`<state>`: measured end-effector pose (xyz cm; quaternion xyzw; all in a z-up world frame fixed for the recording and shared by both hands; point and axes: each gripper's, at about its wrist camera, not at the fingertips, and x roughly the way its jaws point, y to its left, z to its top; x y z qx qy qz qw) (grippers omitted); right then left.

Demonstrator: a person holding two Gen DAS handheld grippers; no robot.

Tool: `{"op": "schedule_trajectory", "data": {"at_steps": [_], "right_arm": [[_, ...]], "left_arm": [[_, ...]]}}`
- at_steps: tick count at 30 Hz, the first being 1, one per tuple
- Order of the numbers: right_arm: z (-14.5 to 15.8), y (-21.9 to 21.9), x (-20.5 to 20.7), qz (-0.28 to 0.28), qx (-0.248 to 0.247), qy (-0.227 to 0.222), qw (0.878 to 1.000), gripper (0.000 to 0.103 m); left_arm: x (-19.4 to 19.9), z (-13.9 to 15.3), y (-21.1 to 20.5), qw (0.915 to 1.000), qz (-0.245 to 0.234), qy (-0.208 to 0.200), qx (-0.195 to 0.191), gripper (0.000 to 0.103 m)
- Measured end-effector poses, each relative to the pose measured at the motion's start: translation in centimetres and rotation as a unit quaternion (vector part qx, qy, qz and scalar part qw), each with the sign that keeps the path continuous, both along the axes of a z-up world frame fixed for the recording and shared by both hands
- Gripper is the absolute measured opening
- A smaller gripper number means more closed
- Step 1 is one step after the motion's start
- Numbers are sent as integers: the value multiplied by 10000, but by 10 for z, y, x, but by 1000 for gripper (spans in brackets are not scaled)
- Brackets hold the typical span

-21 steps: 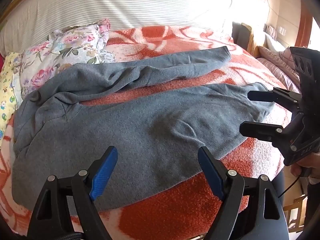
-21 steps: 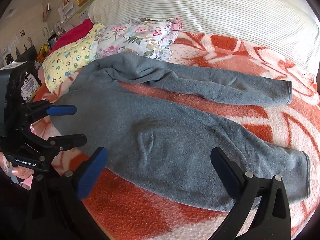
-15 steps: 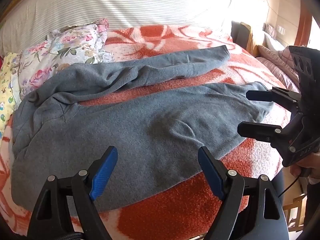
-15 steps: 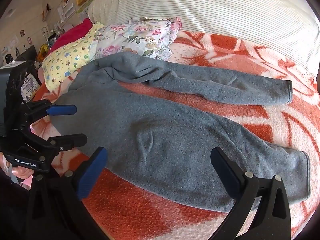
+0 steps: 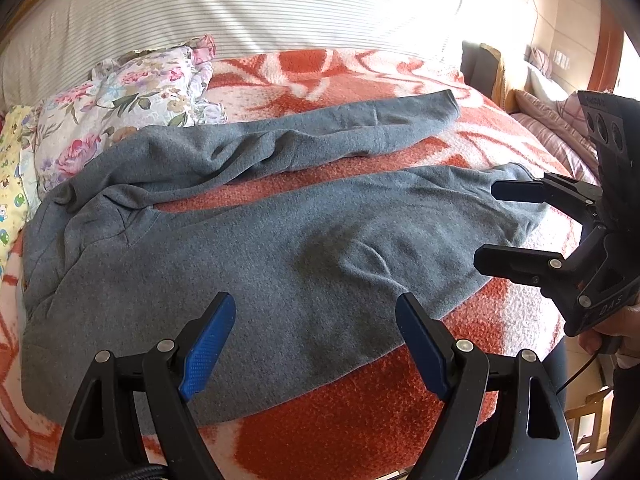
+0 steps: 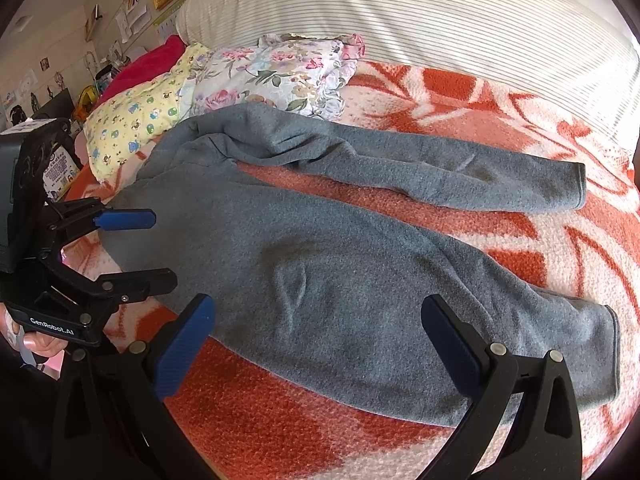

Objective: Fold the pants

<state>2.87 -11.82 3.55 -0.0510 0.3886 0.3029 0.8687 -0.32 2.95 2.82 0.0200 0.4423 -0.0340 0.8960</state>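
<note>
Comparing with half a second back, I see almost nothing changed: the pants lie spread on the bed, legs splayed apart, waist toward the floral pillow, and neither leg has shifted. My left tongs hang apart over the near leg, close to the waist end; my right tongs stand wide too, nearer that leg's cuff. Nothing is gripped. I judge folding not yet begun; the first grasp is still ahead.

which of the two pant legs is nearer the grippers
The wide front leg of the grey fleece pants, just beyond both open grippers; the narrower leg lies farther back toward the pillows.
</note>
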Motion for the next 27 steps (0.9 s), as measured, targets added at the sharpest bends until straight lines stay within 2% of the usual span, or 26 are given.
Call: {"op": "schedule_trajectory", "data": {"at_steps": [14, 21, 27], "right_arm": [[-4, -3, 0, -110, 21, 42, 9999, 103], [-12, -37, 7, -607, 198, -93, 9979, 103], [-14, -76, 16, -1183, 702, 304, 9900, 103]], "left_arm": [[4, -5, -2, 9999, -45, 96, -18, 83], [14, -6, -7, 9998, -134, 158, -20, 83], [25, -9, -16, 9994, -242, 225, -51, 83]]}}
